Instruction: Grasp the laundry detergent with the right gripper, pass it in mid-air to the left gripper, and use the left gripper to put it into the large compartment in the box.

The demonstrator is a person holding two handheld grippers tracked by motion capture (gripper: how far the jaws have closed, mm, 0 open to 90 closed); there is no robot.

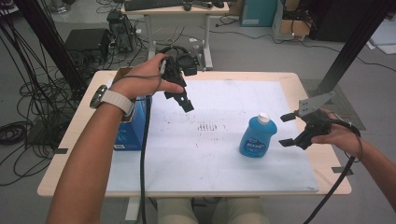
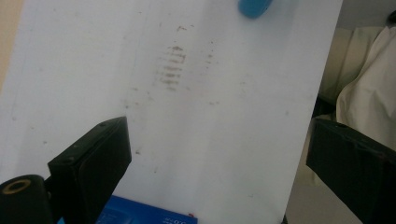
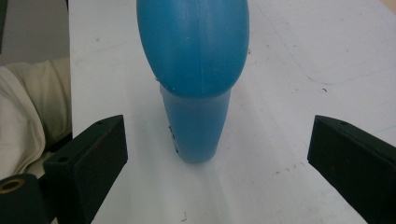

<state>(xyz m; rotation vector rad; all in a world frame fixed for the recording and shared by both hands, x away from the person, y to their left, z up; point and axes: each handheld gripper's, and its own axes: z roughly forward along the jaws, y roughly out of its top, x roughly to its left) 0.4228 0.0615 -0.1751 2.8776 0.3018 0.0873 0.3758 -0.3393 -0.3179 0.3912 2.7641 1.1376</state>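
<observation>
Blue bottle (image 1: 257, 136) upright on white mat (image 1: 210, 154), right gripper (image 1: 288, 129) jaws apart beside it

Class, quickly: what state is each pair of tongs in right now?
Left tongs: open, holding nothing.
Right tongs: open, empty, beside the upright blue plastic bottle.

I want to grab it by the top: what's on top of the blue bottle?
A white cap tops the blue bottle. Its lower edge is too small to make out.
</observation>
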